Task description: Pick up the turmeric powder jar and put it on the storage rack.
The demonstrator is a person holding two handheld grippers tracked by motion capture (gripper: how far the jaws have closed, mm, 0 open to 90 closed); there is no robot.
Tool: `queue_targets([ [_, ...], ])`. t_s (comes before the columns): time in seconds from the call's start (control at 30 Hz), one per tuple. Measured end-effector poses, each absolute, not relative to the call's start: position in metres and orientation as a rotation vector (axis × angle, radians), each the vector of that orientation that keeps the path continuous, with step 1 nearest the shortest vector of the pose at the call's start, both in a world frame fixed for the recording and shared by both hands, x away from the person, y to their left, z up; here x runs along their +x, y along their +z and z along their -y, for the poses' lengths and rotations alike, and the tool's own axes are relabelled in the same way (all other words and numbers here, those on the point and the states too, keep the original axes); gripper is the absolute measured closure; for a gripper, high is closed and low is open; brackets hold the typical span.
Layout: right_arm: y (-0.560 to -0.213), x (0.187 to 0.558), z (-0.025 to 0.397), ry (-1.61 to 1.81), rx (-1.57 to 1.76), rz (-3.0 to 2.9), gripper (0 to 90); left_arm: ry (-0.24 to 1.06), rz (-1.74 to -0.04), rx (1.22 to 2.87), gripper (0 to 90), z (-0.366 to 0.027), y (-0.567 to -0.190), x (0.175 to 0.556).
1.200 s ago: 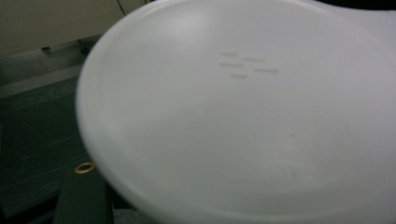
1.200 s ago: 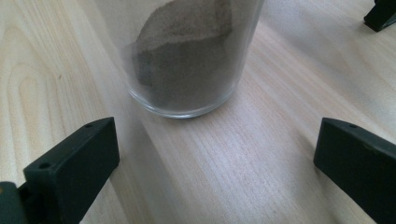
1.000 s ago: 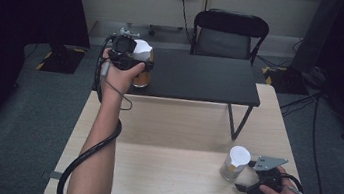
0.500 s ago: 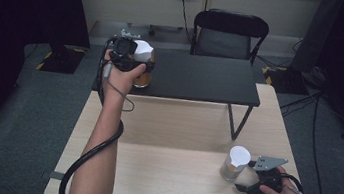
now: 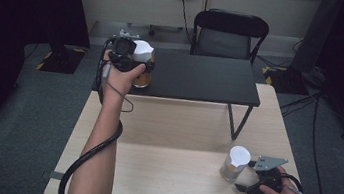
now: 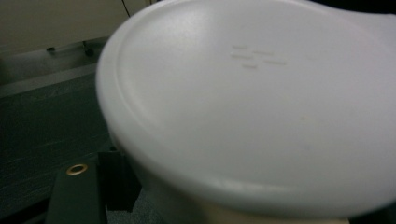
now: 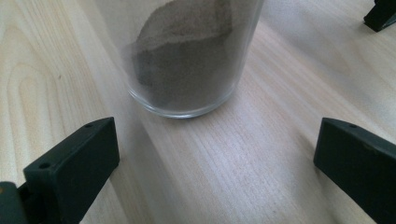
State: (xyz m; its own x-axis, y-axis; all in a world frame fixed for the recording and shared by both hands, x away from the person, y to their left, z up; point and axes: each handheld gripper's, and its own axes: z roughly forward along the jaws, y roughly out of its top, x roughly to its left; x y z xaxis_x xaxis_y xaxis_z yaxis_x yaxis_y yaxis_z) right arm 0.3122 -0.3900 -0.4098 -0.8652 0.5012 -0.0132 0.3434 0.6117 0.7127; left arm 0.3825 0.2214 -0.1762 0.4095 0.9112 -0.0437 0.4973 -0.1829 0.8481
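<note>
While the left gripper (image 5: 132, 61) clasped a white-lidded jar (image 5: 141, 68) at the black table's (image 5: 202, 78) left edge, the right gripper (image 5: 249, 183), jaws spread wide, faced an upright powder-filled glass (image 5: 234, 164) directly ahead, near the wooden tabletop's (image 5: 164, 141) right edge.

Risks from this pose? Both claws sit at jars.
1. The left claw is at the lidded jar, which stands near the front edge of the black table; a slip could drop it onto the lower wooden table.
2. The right claw is open and short of the glass jar; closing off-centre might tip it and spill the brown powder.
</note>
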Motion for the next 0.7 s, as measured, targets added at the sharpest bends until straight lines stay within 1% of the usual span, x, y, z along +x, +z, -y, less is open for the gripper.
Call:
queue_targets([
  [0.07, -0.41, 0.312, 0.39, 1.094, 0.698, -2.625, 0.0, 0.624, -1.212, 1.833, 26.4, -0.221, -0.175, 0.382],
  [0.1, -0.41, 0.312, 0.39, 1.094, 0.698, -2.626, 0.0, 0.624, -1.214, 1.836, 23.3, -0.221, -0.174, 0.382],
  [0.13, -0.41, 0.312, 0.39, 1.094, 0.698, -2.626, 0.0, 0.622, -1.222, 1.83, 23.3, -0.22, -0.174, 0.382],
  [0.2, -0.41, 0.312, 0.39, 1.094, 0.698, -2.626, 0.0, 0.614, -1.238, 1.818, 18.2, -0.22, -0.174, 0.381],
  [0.23, -0.41, 0.312, 0.39, 1.094, 0.698, -2.626, 0.0, 0.614, -1.232, 1.822, 18.2, -0.22, -0.174, 0.381],
  [0.3, -0.41, 0.312, 0.39, 1.094, 0.698, -2.626, 0.0, 0.616, -1.231, 1.819, 14.7, -0.22, -0.175, 0.379],
  [0.37, -0.41, 0.312, 0.39, 1.094, 0.698, -2.625, 0.0, 0.625, -1.229, 1.821, 13.7, -0.219, -0.175, 0.377],
  [0.4, -0.41, 0.312, 0.39, 1.094, 0.698, -2.626, 0.0, 0.629, -1.226, 1.819, 11.0, -0.219, -0.176, 0.377],
  [0.43, -0.41, 0.312, 0.39, 1.094, 0.698, -2.626, 0.0, 0.628, -1.224, 1.815, 11.0, -0.219, -0.177, 0.376],
  [0.53, -0.41, 0.312, 0.39, 1.094, 0.698, -2.626, 0.0, 0.625, -1.221, 1.808, 6.7, -0.22, -0.181, 0.372],
  [0.7, -0.41, 0.312, 0.39, 1.095, 0.699, -2.625, 0.0, 0.617, -1.203, 1.814, 5.7, -0.221, -0.184, 0.368],
])
